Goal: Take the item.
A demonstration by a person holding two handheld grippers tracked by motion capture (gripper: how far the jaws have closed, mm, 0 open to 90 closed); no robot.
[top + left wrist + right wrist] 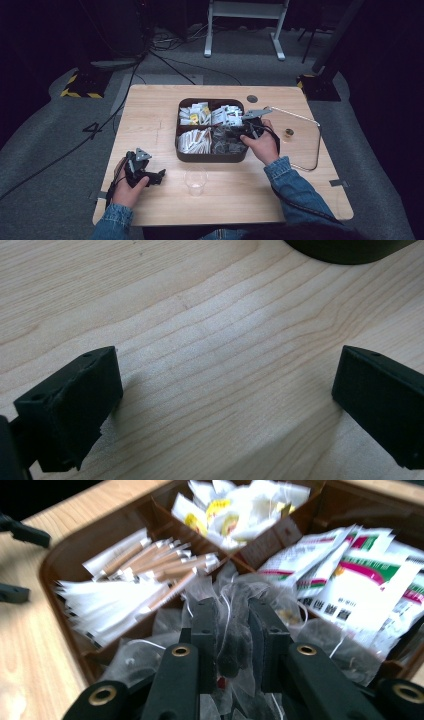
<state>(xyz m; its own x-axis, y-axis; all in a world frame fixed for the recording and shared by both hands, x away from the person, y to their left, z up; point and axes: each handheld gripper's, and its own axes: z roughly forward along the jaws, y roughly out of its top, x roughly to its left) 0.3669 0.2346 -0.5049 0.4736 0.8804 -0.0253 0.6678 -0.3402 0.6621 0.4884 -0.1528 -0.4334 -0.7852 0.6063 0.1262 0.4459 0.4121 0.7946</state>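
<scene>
Right gripper (234, 630) is clamped on a tea bag (232, 645) inside the box (212, 156); left gripper (220, 405) rests open on the table (210, 330). Pick step looks done. Next it likely lifts the bag clear and carries it to the cup (195, 181).

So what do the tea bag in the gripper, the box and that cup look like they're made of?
Tea bag, pinched by the right gripper: sheer, see-through mesh, probably nylon or fine paper, dark contents showing through, a white string attached.
Box: dark brown, matte, likely plastic or wood; unclear.
Cup: clear, thin-walled, probably plastic; the table shows through it.
</scene>
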